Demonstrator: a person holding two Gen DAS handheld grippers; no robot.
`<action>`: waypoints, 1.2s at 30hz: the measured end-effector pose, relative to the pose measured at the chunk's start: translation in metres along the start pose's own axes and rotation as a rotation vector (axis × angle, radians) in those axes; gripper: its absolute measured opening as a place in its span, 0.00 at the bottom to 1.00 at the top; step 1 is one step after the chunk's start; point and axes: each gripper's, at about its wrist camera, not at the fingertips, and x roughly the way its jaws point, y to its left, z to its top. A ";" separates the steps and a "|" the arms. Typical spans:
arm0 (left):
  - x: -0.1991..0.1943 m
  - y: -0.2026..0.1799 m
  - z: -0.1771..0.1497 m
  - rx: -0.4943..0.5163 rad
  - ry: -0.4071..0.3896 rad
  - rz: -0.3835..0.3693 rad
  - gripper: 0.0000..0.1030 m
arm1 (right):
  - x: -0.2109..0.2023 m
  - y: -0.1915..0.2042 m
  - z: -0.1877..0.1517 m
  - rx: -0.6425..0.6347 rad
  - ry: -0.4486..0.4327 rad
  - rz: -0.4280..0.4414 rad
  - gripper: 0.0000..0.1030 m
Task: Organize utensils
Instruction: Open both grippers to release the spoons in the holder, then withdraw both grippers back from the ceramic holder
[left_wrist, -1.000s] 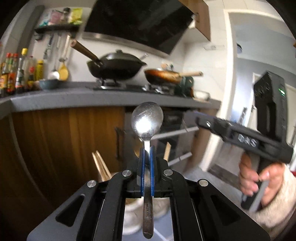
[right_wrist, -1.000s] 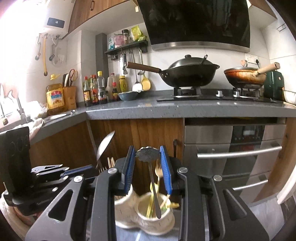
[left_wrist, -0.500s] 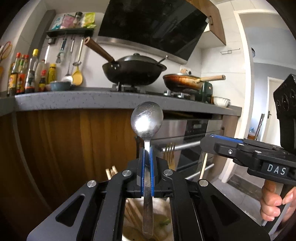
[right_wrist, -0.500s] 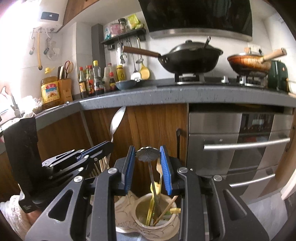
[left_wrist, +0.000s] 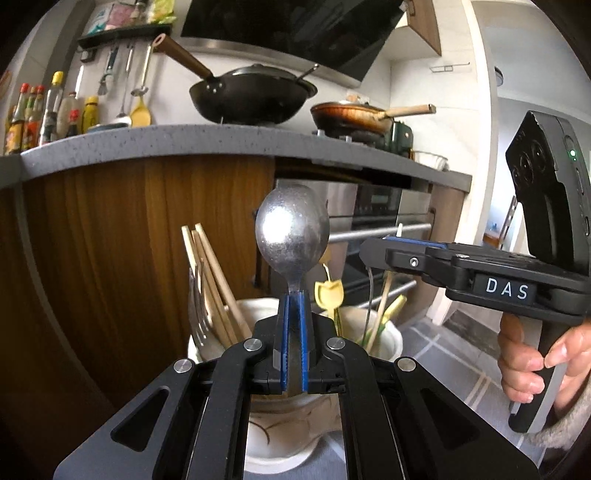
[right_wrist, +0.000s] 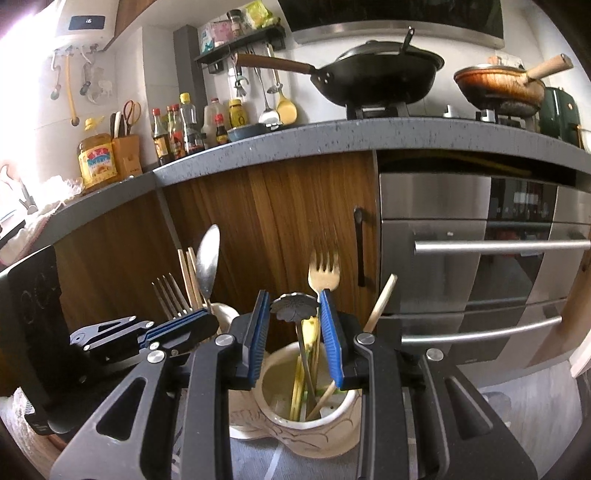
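The left gripper (left_wrist: 293, 306) is clenched on the neck of a steel spoon (left_wrist: 291, 236), bowl up, handle hanging down between the fingers (left_wrist: 283, 332) toward the cream ceramic holder (left_wrist: 391, 338) just below it. The right gripper (right_wrist: 295, 314) grips a slim metal stirrer with a flower-shaped top (right_wrist: 294, 306), the blue pads pressing on either side of the flower, its stem dropping into the holder's right-hand cup (right_wrist: 343, 410).

That cup already has a gold fork (right_wrist: 324, 273) and yellow and wooden sticks in it; the cup to its left has chopsticks (left_wrist: 208, 280) and a silver fork (right_wrist: 170, 295).

Both pieces look light, stiff and smooth, so they can slip or swing in a narrow pinch. The spoon's neck is a sound hold, since the weight hangs straight below it. The flower top is thin and wide, likely a less secure grip. The holder is ceramic, so it probably chips; the metal should be lowered in rather than dropped. The upright pieces crowd both cups and could snag an incoming handle.
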 end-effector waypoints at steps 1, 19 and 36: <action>0.000 0.000 -0.001 0.001 0.006 0.001 0.06 | 0.001 -0.001 -0.001 0.004 0.005 -0.001 0.27; -0.040 -0.008 0.003 -0.010 -0.001 0.000 0.46 | -0.053 -0.001 0.000 0.048 -0.055 -0.013 0.47; -0.105 -0.030 -0.012 0.034 0.053 0.154 0.94 | -0.101 0.006 -0.050 0.028 -0.021 -0.089 0.88</action>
